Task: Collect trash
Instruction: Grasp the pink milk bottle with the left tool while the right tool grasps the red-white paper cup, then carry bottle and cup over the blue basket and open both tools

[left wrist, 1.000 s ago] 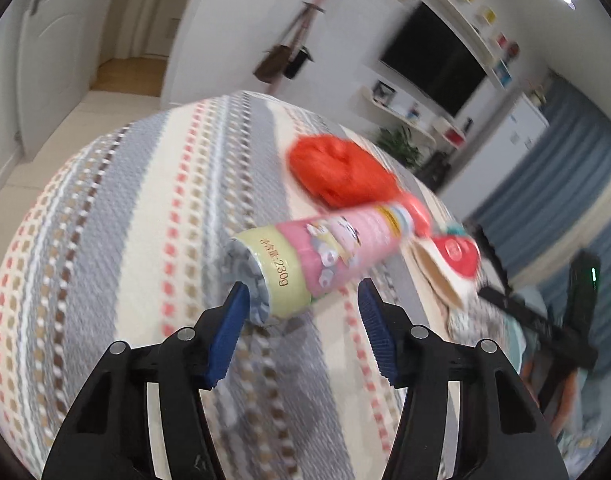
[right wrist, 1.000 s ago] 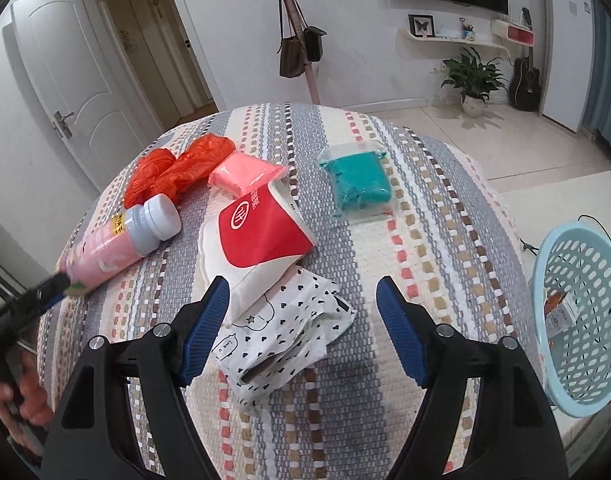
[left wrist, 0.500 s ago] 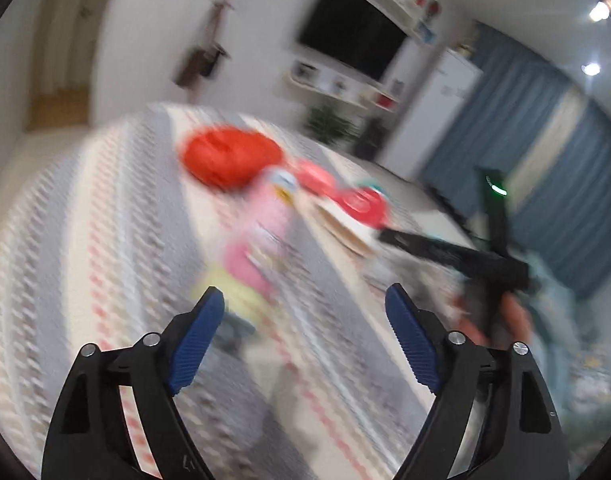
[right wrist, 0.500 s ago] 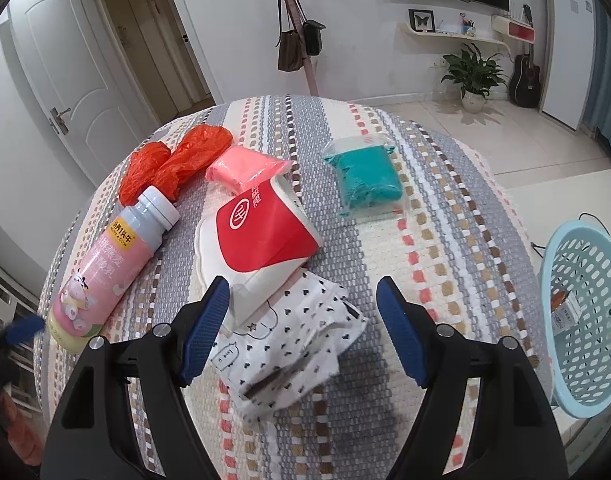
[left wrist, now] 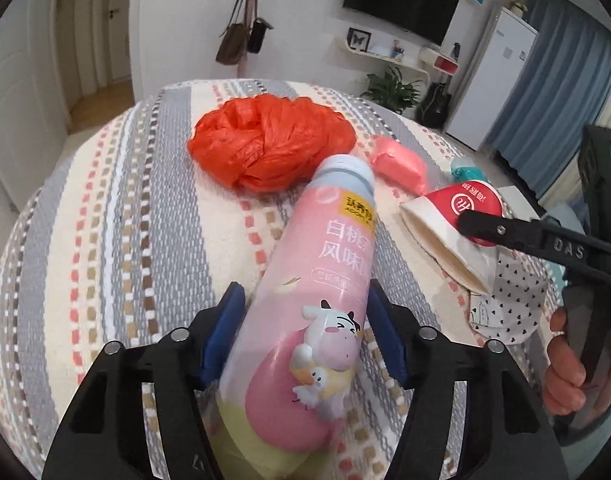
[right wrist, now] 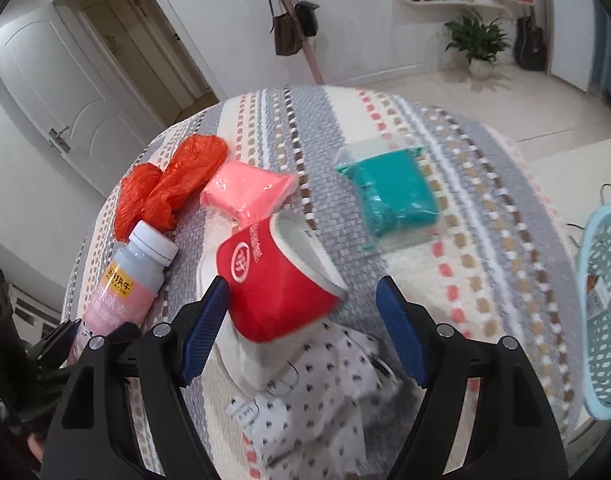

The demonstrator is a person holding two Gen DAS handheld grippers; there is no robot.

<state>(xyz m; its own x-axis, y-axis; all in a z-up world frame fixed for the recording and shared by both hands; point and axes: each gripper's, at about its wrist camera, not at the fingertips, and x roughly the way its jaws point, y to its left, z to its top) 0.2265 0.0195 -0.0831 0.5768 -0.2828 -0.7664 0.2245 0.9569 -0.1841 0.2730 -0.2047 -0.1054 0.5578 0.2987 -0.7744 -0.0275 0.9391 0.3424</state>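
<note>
One bottle [left wrist: 305, 320] lies on the table [left wrist: 117, 240] between the pads of our left gripper [left wrist: 305, 328], cap pointing away; whether they clamp it, we cannot tell. Our right gripper [right wrist: 301, 320] is wide open above one red-white bag [right wrist: 277, 284]. Farther: one orange bag [left wrist: 269, 148], one basket [right wrist: 601, 312].

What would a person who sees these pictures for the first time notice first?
The eye falls first on the pink bottle with its cartoon cow, lying on the striped cloth between the blue jaws of the left gripper. Just behind its cap sits a crumpled orange bag. In the right wrist view, a red and white paper bag lies ahead of the open right gripper.
</note>
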